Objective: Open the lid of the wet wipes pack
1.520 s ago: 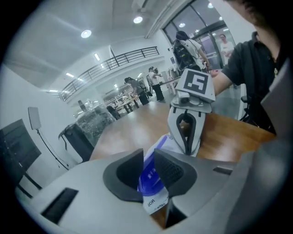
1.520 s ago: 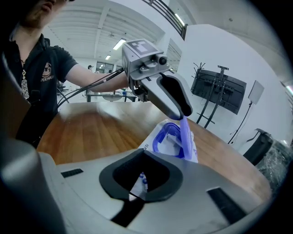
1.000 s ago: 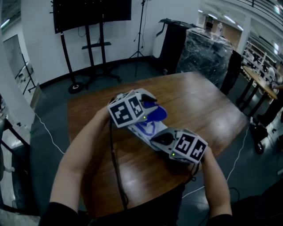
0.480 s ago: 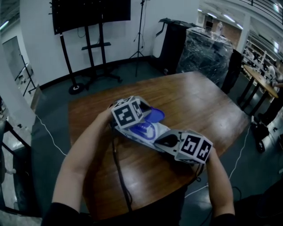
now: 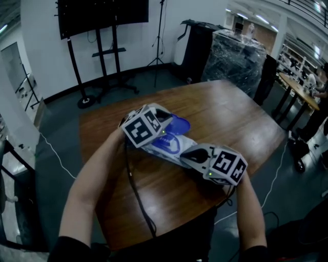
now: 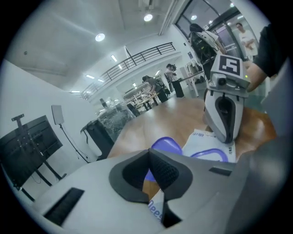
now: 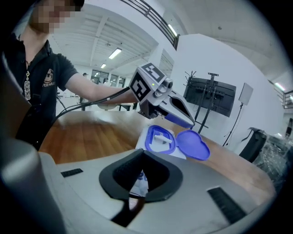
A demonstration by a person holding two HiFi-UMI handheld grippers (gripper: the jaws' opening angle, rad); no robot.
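The white wet wipes pack (image 5: pixel 163 150) lies on the wooden table (image 5: pixel 241 117) between my two grippers. Its blue lid (image 5: pixel 178 124) is flipped open and lies flat beside the blue-rimmed opening (image 7: pixel 159 139), where a white wipe shows. My left gripper (image 5: pixel 165 122) is shut on the pack's far end, and a strip of the pack (image 6: pixel 155 208) shows between its pads. My right gripper (image 5: pixel 188 153) is shut on the near end of the pack (image 7: pixel 138 182). Each gripper shows in the other's view: the right gripper (image 6: pixel 224 130) and the left gripper (image 7: pixel 182 118).
A dark monitor on a stand (image 5: pixel 102 15) is behind the table, with a tripod (image 5: pixel 160 46) and a wrapped black bulk (image 5: pixel 241 56) at the back right. A cable (image 5: pixel 134 194) runs from the left gripper across the table's near edge.
The left gripper has sunk a little toward the pack's far end and its jaws have closed there. The lid stays open and the right gripper has hardly moved.
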